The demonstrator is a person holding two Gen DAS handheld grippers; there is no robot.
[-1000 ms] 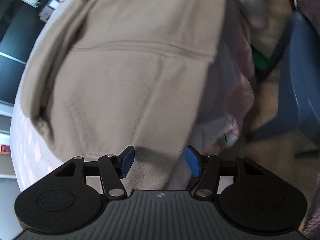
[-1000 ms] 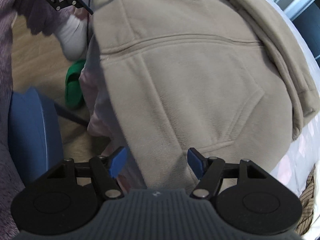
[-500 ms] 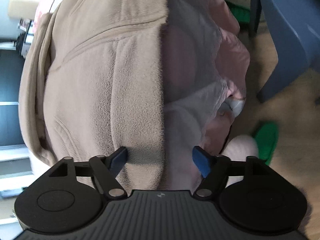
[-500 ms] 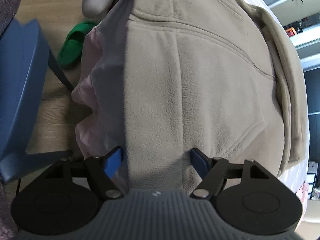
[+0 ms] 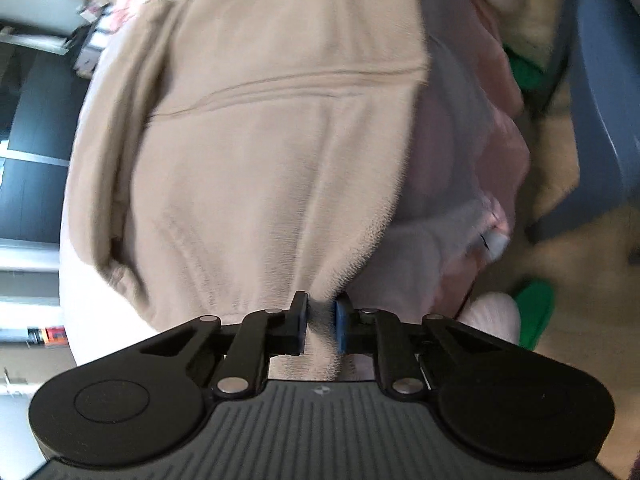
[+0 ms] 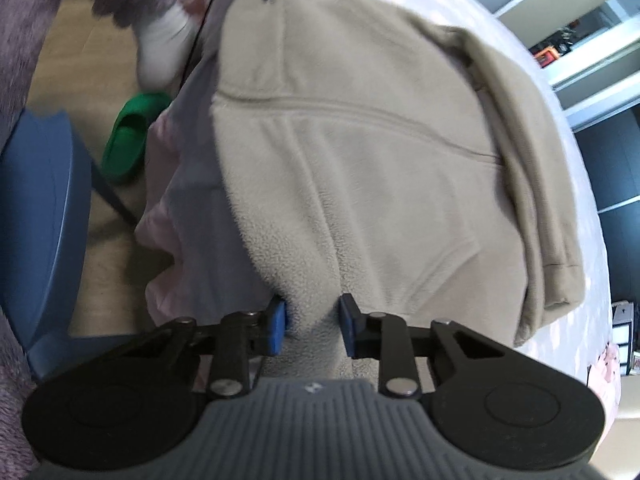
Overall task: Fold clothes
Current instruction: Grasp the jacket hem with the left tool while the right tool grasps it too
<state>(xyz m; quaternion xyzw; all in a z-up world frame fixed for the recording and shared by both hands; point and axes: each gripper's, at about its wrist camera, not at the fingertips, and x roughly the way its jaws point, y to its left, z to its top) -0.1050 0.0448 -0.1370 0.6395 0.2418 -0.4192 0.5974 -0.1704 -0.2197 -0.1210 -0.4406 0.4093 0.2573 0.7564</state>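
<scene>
The beige fleece point(image 5: 260, 152) is spread on a pale pink-patterned bed point(image 6: 576, 208), hanging off the edge by a blue chair point(image 6: 36, 208) and green slipper point(image 6: 128, 140). Left gripper point(image 5: 321, 322) and right gripper point(image 6: 312, 326) are both closing, each pinching a bunch of its near hem.

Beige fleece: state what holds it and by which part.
Both grippers' jaws are closing on the beige fleece: the left gripper pinches its near hem edge by the corner, the right gripper a bunched fold of the same near edge.

Motion-blurred shelf clutter point(image 5: 90, 46) — unreadable; blue chair point(image 5: 604, 92) cut off.
</scene>
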